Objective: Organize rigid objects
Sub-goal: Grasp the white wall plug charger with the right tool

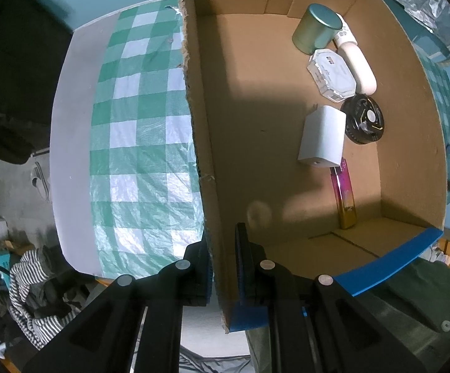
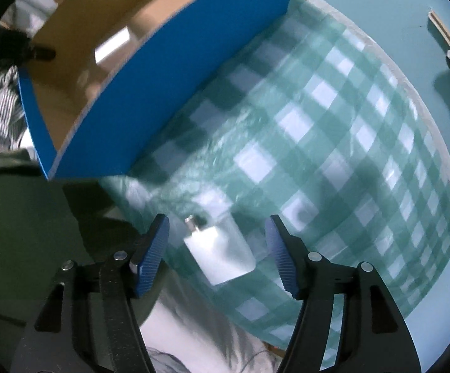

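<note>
Glass flask (image 2: 220, 253), small and clear, lies on the checked cloth (image 2: 333, 143) at the lower middle of the right wrist view, between the spread fingers of the right claw (image 2: 217, 253), untouched. The left claw (image 1: 223, 267) is clamped on the cardboard box (image 1: 256, 124) wall, steadying it. Judged step: collecting the last loose item; next, close on the flask squarely, since glass may slip.

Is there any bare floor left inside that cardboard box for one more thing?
Yes. The cardboard box floor is bare along the wall that the left gripper pinches. It is crowded along the opposite wall: teal tin, octagonal case, white block, black disc, pink-gold bottle.
</note>
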Motion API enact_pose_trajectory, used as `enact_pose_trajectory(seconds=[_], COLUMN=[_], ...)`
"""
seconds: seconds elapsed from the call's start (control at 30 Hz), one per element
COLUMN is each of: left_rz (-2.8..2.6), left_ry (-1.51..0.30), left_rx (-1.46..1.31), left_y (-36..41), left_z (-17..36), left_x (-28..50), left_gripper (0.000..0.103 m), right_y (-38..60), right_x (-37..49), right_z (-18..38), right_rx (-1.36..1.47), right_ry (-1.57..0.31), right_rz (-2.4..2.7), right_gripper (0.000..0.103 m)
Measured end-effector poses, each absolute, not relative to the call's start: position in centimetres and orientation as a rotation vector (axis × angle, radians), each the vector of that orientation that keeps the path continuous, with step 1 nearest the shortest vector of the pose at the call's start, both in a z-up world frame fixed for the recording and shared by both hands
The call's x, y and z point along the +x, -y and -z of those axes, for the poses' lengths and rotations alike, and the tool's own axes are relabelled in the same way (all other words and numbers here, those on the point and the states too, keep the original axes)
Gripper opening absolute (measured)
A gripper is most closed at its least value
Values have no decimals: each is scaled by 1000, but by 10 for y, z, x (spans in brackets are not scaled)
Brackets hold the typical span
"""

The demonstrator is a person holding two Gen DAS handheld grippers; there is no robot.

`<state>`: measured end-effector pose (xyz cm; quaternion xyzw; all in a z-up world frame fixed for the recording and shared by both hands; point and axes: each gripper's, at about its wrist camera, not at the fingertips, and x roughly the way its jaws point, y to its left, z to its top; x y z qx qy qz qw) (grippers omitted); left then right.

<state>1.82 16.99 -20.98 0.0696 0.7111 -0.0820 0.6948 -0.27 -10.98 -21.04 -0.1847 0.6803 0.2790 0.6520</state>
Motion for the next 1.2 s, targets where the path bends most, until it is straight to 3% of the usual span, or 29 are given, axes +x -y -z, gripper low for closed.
enact_pose_trajectory(seconds=[0.63, 1.2], left_rz=[178, 191], left_ry=[-1580, -1582], left_rx=[168, 178], left_y=[-171, -168], left_z=[209, 209], left_x=[17, 17], left_gripper=[14, 14], right_y=[95, 120], right_x=[-39, 2], right_z=[276, 281], right_rx=[-646, -257], right_ry=[-1587, -1661], right_rz=[-682, -441], right_gripper=[69, 53])
